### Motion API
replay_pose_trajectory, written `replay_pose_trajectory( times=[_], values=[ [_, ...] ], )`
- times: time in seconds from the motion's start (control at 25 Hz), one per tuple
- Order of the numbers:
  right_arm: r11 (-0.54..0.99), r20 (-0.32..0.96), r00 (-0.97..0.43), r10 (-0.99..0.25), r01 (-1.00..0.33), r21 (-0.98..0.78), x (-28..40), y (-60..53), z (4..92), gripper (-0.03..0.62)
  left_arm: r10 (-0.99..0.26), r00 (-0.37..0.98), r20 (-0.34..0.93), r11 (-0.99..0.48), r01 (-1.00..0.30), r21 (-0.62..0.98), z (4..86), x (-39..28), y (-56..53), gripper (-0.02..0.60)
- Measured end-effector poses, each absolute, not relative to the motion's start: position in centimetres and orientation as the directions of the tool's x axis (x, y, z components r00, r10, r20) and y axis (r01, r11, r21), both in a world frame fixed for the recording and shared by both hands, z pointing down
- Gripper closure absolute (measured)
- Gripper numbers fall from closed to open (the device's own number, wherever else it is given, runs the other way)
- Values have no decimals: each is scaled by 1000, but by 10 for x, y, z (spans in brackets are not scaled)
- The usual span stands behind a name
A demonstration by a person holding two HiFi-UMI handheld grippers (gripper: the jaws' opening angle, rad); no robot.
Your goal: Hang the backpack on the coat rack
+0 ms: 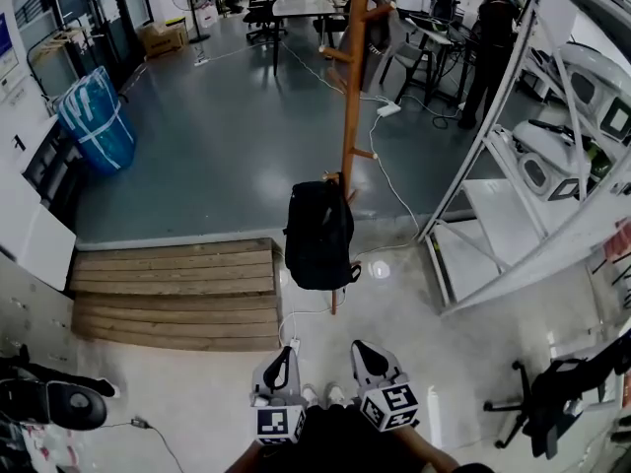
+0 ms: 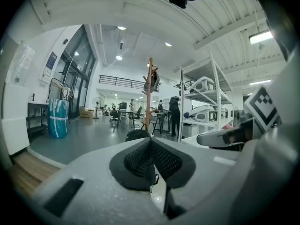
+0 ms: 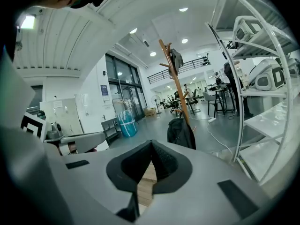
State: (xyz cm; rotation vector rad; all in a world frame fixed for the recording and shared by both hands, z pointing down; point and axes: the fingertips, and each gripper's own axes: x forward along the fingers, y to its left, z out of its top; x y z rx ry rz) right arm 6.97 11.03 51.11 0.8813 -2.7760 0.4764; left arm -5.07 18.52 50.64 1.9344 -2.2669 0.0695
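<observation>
A black backpack (image 1: 318,235) hangs by its top from a low peg of the tall wooden coat rack (image 1: 353,87), its body against the pole and just above the floor. Both grippers are held low, close to my body, well short of the backpack. My left gripper (image 1: 284,358) is shut with nothing in it, and so is my right gripper (image 1: 365,353). In the left gripper view the backpack (image 2: 137,135) peeks above the shut left gripper (image 2: 151,142). The right gripper view has the backpack (image 3: 180,131) beside the rack (image 3: 174,78), beyond the shut right gripper (image 3: 151,146).
A wooden platform (image 1: 177,294) lies left of the backpack. White metal shelving (image 1: 513,185) stands at the right, and a black office chair (image 1: 552,402) at the lower right. A blue wrapped bundle (image 1: 96,118) leans at the left. A person (image 1: 488,57) stands far back; a cable (image 1: 394,190) crosses the floor.
</observation>
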Motion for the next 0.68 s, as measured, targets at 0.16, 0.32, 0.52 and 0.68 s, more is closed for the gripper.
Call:
replay_pose_trajectory(
  times=[0.16, 0.32, 0.52, 0.68],
  values=[
    [775, 275, -806, -525, -586, -237, 69, 113, 512, 583, -978, -139, 158, 150, -987, 56, 505, -51, 185, 563],
    [782, 266, -808, -526, -582, -222, 67, 115, 511, 582, -979, -137, 151, 148, -987, 66, 503, -54, 184, 563],
    [774, 267, -800, -537, -593, -221, 69, 116, 510, 582, -981, -122, 151, 134, -988, 76, 501, -50, 182, 563],
    [770, 267, -798, -541, -597, -225, 69, 117, 509, 583, -981, -109, 161, 121, -990, 68, 501, -50, 180, 563]
  ],
)
